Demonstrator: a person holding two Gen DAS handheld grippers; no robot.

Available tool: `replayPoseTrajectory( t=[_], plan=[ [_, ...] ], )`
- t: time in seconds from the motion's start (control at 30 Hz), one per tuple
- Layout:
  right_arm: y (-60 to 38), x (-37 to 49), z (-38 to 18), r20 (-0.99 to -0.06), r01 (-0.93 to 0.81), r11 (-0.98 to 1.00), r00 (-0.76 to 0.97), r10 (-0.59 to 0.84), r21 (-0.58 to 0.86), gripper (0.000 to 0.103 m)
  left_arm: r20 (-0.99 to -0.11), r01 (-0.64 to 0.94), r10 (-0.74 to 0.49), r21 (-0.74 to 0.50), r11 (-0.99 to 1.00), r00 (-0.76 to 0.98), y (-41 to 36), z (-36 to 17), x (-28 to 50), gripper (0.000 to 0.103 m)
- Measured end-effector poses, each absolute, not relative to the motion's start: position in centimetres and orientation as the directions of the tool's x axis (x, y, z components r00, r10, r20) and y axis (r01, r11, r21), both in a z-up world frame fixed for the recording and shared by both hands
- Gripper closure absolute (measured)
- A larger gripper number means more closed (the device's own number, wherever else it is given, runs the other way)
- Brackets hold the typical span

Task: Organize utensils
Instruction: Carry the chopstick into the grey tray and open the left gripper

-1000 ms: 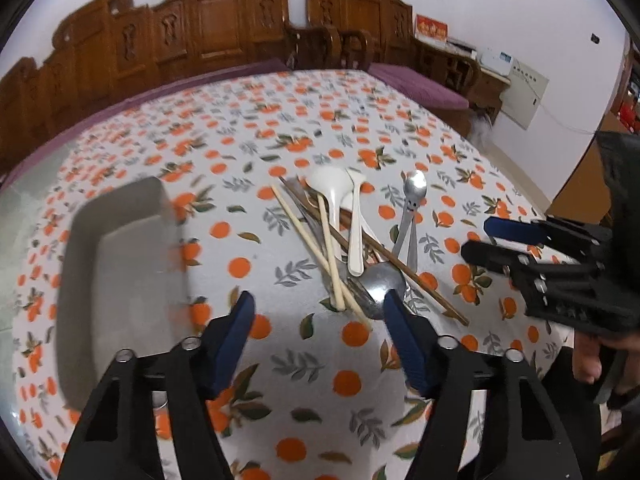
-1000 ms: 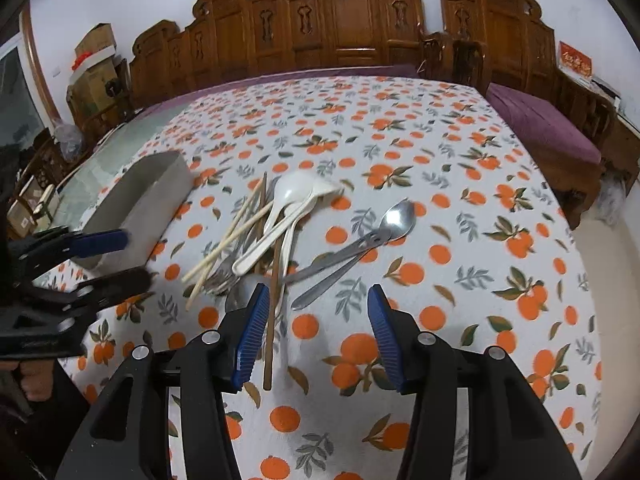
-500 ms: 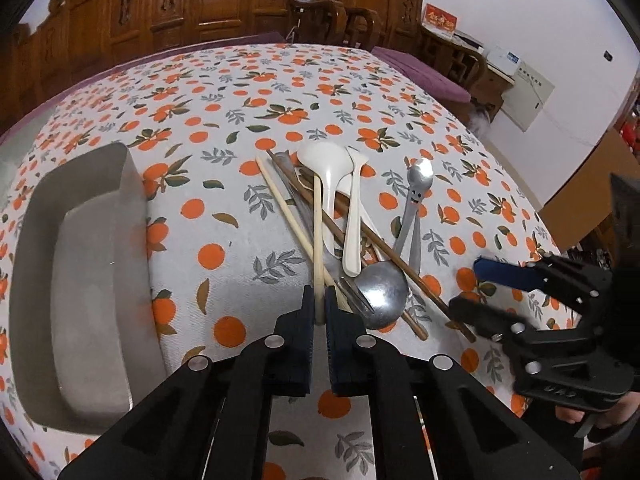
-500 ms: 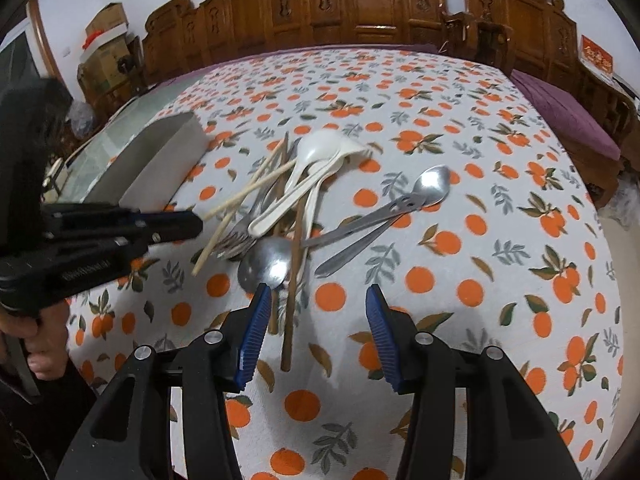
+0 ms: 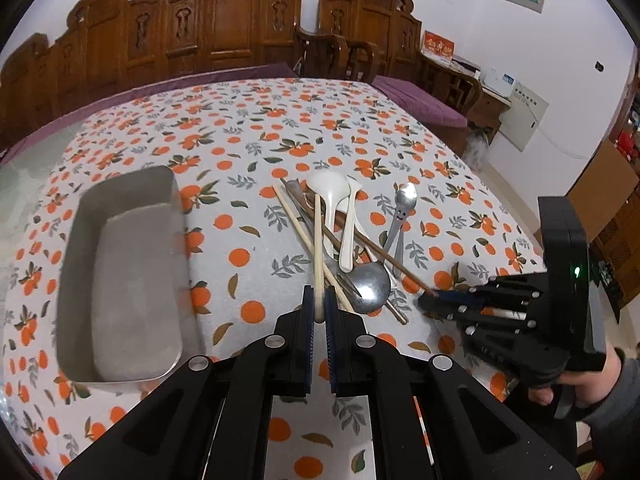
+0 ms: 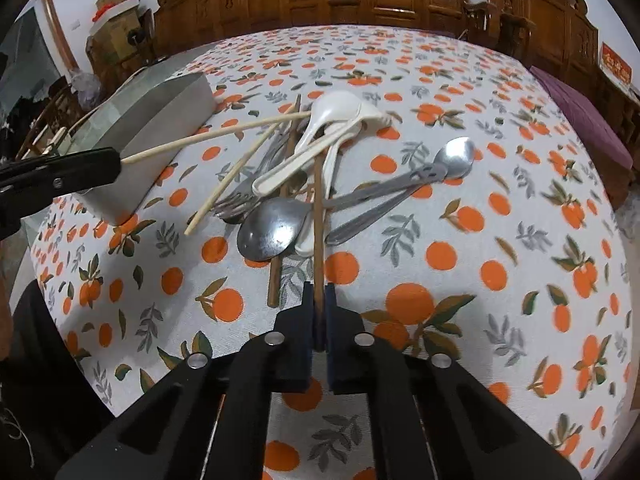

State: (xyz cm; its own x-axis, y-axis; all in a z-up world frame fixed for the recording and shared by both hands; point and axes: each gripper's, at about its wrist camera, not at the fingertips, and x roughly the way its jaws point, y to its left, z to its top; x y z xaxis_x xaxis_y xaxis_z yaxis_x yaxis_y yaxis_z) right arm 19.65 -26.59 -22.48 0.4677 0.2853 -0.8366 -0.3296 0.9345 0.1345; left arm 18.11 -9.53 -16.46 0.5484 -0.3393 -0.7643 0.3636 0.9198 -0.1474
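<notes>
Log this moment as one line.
left gripper: shut on pale chopstick | right gripper: just closed on dark chopstick | tray: empty

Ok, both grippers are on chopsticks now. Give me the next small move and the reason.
Probably carry the left gripper with its pale chopstick toward the metal tray. Its jaws are shut on the stick's near end, whose far end still lies on the white spoon. The right gripper has just closed on the dark chopstick, still pinned under the pile.
</notes>
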Motion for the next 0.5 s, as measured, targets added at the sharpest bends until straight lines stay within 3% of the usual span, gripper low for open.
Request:
replayPoseTrajectory(
  t=[0.5],
  plan=[
    [-27.5,18.5,-13.6,-0.728,-0.375,0.923,0.609,0.313,0.083,0.097,-0.699,0.328,-0.303,-0.103,0.939,0.648,-7.0,-11.9,15.7,0.099]
  ],
)
